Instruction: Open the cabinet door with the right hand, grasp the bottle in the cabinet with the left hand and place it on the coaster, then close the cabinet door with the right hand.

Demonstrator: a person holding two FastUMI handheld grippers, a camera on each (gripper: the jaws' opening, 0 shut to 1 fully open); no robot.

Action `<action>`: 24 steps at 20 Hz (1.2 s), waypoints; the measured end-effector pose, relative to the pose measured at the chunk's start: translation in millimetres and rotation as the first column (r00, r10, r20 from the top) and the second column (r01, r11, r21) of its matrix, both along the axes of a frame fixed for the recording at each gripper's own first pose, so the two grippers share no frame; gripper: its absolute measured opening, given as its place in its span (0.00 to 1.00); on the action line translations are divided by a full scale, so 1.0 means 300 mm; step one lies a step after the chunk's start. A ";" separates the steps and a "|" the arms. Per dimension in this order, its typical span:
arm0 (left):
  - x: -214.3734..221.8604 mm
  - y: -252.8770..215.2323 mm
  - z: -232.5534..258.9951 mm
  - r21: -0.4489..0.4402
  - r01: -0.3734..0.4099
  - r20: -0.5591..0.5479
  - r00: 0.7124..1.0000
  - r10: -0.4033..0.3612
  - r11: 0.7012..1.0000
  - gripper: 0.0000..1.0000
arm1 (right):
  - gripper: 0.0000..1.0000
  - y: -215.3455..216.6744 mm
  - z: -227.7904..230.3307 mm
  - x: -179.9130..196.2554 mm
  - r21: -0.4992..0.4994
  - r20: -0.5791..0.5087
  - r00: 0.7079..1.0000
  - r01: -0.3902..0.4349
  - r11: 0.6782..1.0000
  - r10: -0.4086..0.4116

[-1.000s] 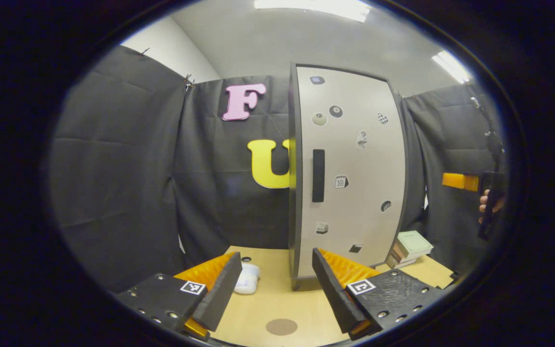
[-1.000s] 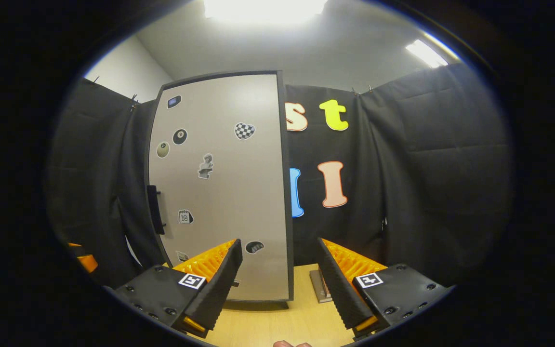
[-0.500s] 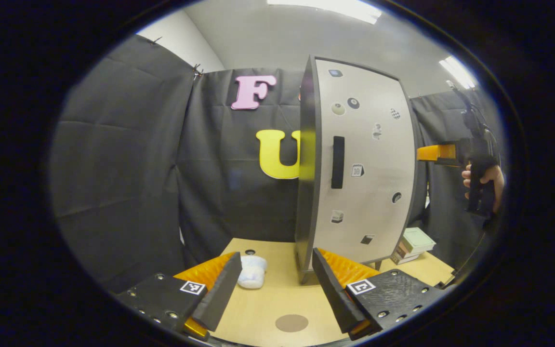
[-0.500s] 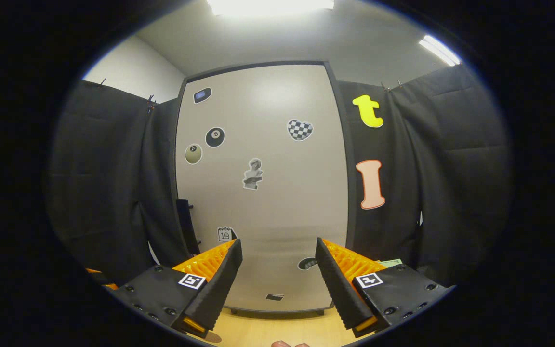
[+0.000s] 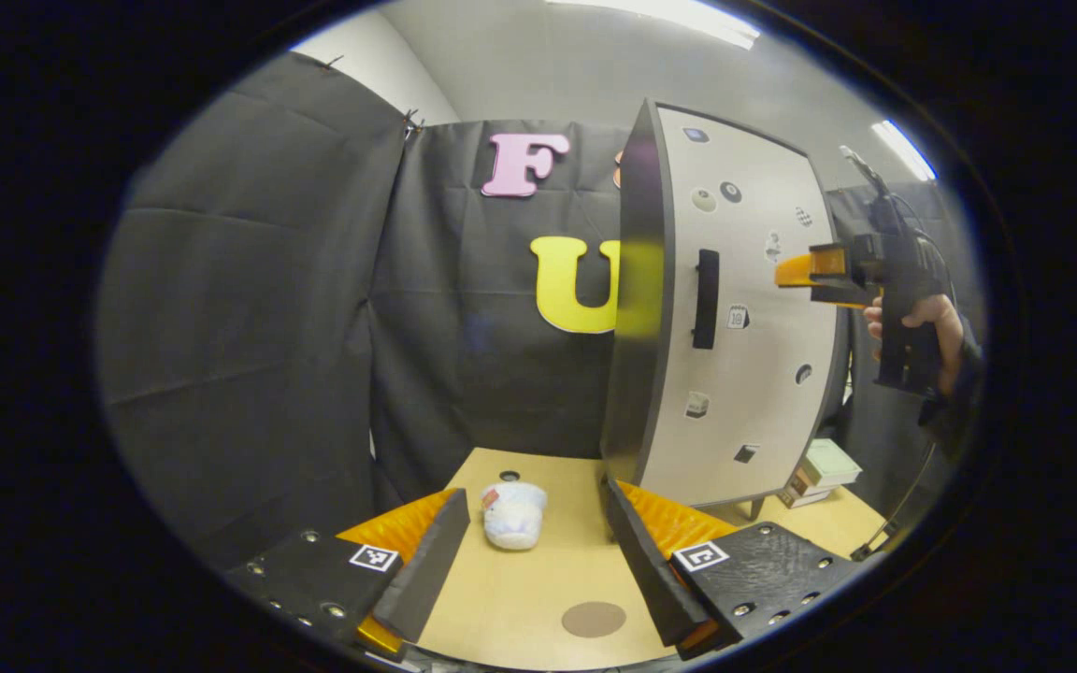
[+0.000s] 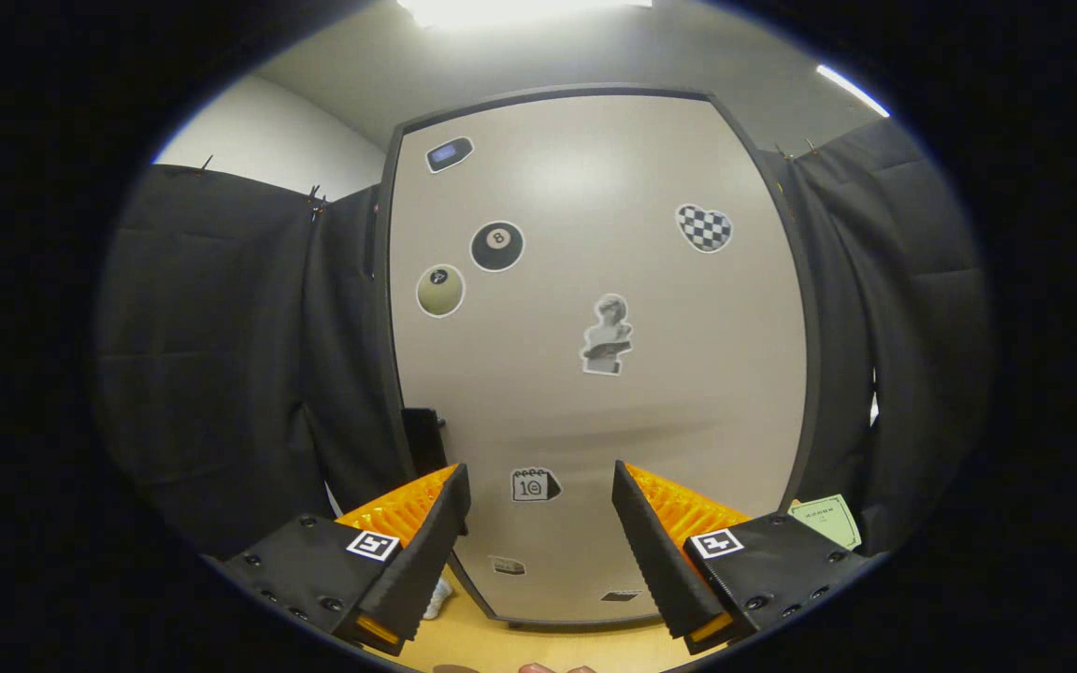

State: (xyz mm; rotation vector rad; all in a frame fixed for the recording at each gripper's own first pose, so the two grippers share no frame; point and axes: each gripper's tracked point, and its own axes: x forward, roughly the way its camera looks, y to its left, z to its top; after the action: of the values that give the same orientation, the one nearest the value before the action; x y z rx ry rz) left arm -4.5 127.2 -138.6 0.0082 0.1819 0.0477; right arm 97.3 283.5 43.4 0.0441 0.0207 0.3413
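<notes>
The tall cabinet stands on the wooden table with its pale, stickered door shut, hiding what is inside. A black vertical handle sits near the door's left edge, also seen as the handle in the right gripper view. A round brown coaster lies on the table in front of the cabinet. My left gripper is open and empty, low above the table. My right gripper is open, close to the door face, right of the handle. In the left gripper view the right gripper hovers at handle height.
A white crumpled object lies on the table left of the cabinet. A stack of books with a green cover sits right of the cabinet. A hand holds the right gripper. Black cloth walls surround the table.
My right gripper has moved closer to the cabinet door and leftward toward the handle. My left gripper's view has swung left, so the cabinet sits further right. Both stay open.
</notes>
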 end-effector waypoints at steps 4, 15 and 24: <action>0.014 0.013 -0.041 -0.024 0.006 -0.026 1.000 -0.006 1.000 0.91 | 0.97 0.123 0.014 0.037 -0.011 0.009 0.999 -0.037 0.999 0.038; 0.041 0.048 -0.096 -0.014 -0.016 -0.052 0.999 0.015 1.000 0.91 | 0.97 0.309 -0.034 0.148 -0.061 0.007 1.000 -0.009 0.998 0.010; 0.021 0.123 -0.134 -0.027 -0.050 -0.072 0.996 0.048 0.998 0.89 | 0.53 0.334 -0.069 0.199 -0.069 -0.009 0.996 0.083 0.994 -0.084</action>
State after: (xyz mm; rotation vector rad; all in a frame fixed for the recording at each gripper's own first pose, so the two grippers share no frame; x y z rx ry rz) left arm 1.8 164.1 -178.8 -0.0237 0.2544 0.0937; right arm 156.9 383.7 22.6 -0.0210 0.0422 0.2563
